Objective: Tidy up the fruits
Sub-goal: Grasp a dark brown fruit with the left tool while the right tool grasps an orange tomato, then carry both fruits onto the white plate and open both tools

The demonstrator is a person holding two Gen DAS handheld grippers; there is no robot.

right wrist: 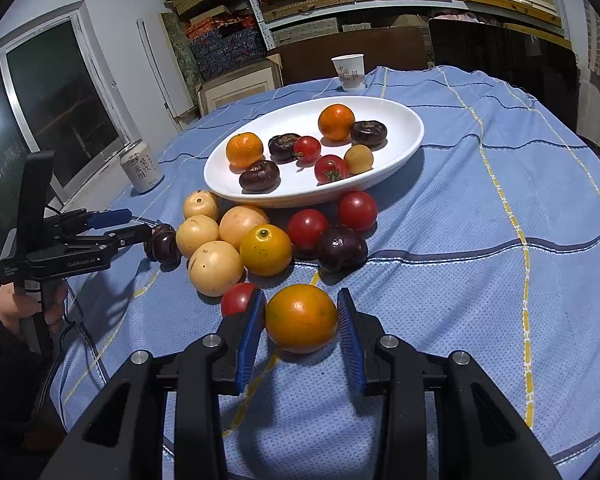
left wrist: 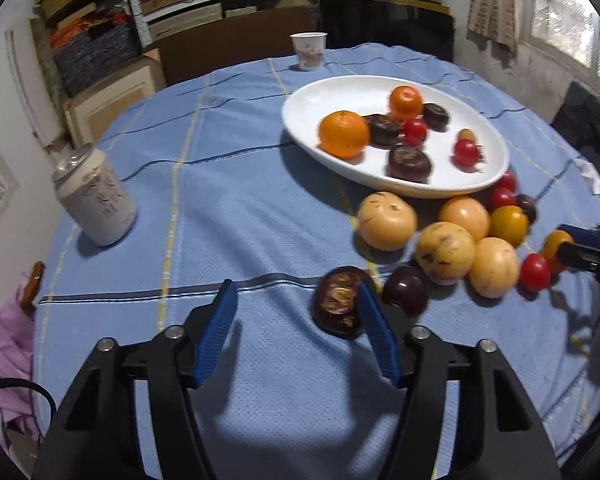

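Left wrist view: left gripper [left wrist: 296, 304] wide open, holding nothing. A dark purple fruit [left wrist: 338, 306] lies on the blue tablecloth [left wrist: 240, 208], touching the inside of the right pad; the left pad is well apart from it. A second dark fruit [left wrist: 405, 290] sits just beside it on the right. Can [left wrist: 96, 196] at left carries dark print, too blurred to read. Paper cup [left wrist: 309, 50] at the far edge has a reddish print, unreadable. White oval plate [left wrist: 308, 104] holds two oranges, three dark fruits, two red tomatoes and one small tan fruit. Pale yellow fruits [left wrist: 444, 252] are clustered on the cloth just in front of the plate. Right gripper's tip shows at the right edge.

Right wrist view: right gripper [right wrist: 302, 320] partly open, straddling an orange-yellow fruit [right wrist: 301, 319] on the cloth; the left pad looks to be touching it, a thin gap shows at the right pad, not clamped. Red tomato [right wrist: 238, 298] sits just outside the left finger, against it. Left gripper body reads "GenRobot.AI" [right wrist: 82, 263]. Can has Chinese characters, cup too, neither legible to me. Loose pile of yellow, red and dark fruit lies between the gripper and the plate.
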